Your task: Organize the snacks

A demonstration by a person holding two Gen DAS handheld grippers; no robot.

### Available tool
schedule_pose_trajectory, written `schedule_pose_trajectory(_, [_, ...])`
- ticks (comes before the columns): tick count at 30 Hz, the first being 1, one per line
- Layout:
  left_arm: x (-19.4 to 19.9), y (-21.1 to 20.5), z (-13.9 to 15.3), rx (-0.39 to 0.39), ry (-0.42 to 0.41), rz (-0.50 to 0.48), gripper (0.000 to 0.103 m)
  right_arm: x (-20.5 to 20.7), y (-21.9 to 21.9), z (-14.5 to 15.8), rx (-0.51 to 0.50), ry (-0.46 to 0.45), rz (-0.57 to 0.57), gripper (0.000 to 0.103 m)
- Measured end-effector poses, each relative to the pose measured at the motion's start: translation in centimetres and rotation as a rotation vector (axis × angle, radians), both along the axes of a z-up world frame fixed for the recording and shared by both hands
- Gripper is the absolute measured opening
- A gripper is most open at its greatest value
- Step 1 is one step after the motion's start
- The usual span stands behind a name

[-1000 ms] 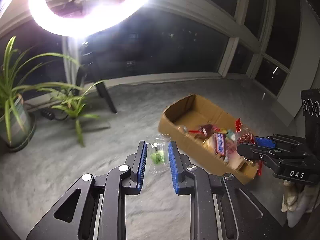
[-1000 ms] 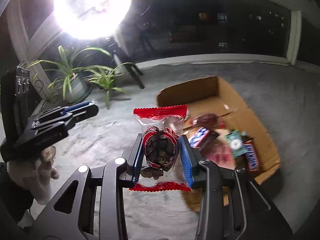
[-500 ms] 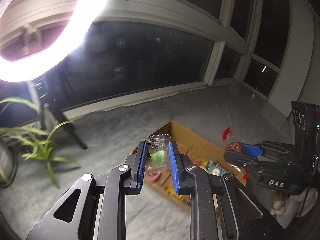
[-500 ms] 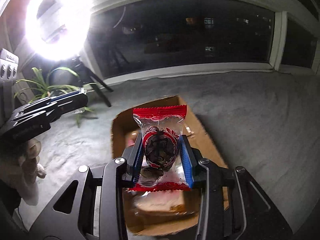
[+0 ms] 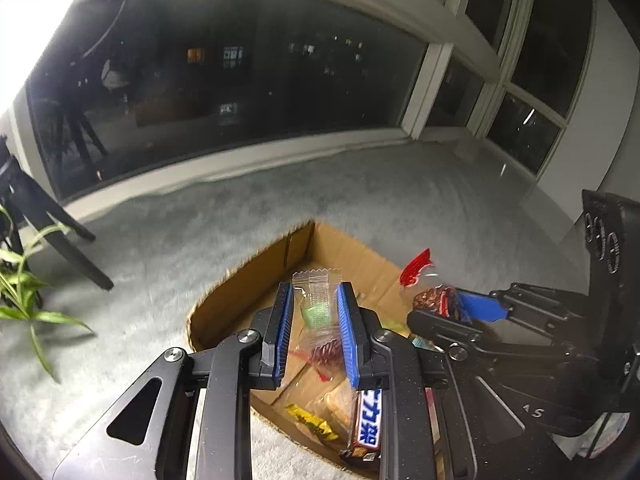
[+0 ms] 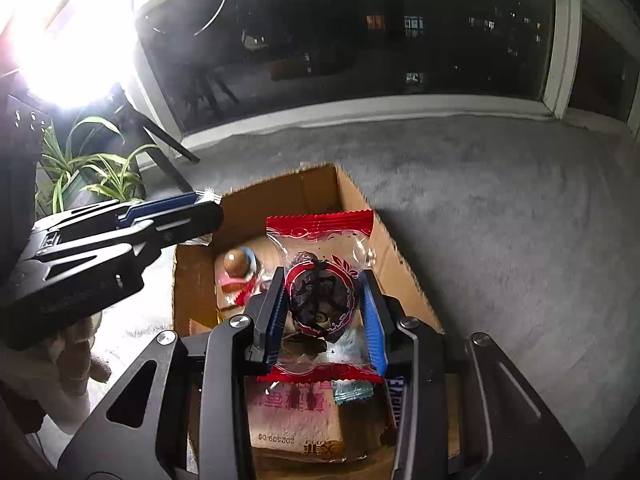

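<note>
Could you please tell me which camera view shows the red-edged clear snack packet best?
The right wrist view: the red-edged clear snack packet faces the lens, clamped in the right gripper. The left wrist view catches only its side.

A grey carpeted floor (image 6: 500, 208) carries an open cardboard box (image 6: 352, 196) and a potted plant (image 6: 92, 176).

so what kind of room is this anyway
Likely a home room at night, perhaps a bay-window nook: grey carpet on the floor, a curved run of dark windows, a potted spider plant, and a bright ring light set up for filming.
</note>
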State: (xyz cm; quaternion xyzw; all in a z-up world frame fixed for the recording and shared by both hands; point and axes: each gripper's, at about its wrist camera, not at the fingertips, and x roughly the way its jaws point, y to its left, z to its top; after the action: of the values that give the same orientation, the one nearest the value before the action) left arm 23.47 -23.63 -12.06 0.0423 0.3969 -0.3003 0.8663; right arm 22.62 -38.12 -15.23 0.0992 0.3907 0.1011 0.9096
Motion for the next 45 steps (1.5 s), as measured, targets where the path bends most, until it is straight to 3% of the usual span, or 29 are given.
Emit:
schedule_pose_trajectory(11, [-0.4,-0.9,-0.2,0.032,0.002,-0.019,0.021,-0.3,0.2,-0.7,-0.009,0.021,-0.003,0.04])
schedule_pose_trajectory(13, [-0.2,-1.0,-0.2,0.038,-0.004,-0.011,0.028,-0.4,0.3,-0.7,-0.005,0.026,0.0,0.049])
schedule_pose_trajectory(15, [-0.2,-0.9,-0.2,0.036,-0.01,0.0,0.05,-0.6,0.3,-0.7,-0.015,0.017,-0.011,0.061])
schedule_pose_trajectory(19, [-0.1,-0.7,-0.2,0.035,-0.015,0.004,0.053,-1.0,0.3,-0.9,-0.028,0.022,-0.01,0.074])
schedule_pose_trajectory(21, [-0.1,-0.6,-0.2,0.036,-0.014,0.003,0.062,-1.2,0.4,-0.9,-0.043,0.021,-0.011,0.08])
schedule_pose_trajectory(25, [-0.2,-0.5,-0.3,0.058,-0.023,0.004,0.066,-1.6,0.4,-0.8,-0.072,0.021,-0.029,0.091])
schedule_pose_trajectory(27, [-0.2,-0.4,-0.2,0.068,-0.025,0.014,0.077,-2.0,0.3,-0.7,-0.07,0.015,-0.039,0.092])
schedule_pose_trajectory(36, [-0.6,0.3,0.0,0.074,-0.034,0.02,0.077,-2.6,-0.2,0.2,-0.096,0.03,-0.107,0.092])
schedule_pose_trajectory(45, [-1.6,1.0,0.8,0.07,-0.053,0.021,0.077,-4.0,-0.1,2.5,-0.084,-0.02,-0.137,0.092])
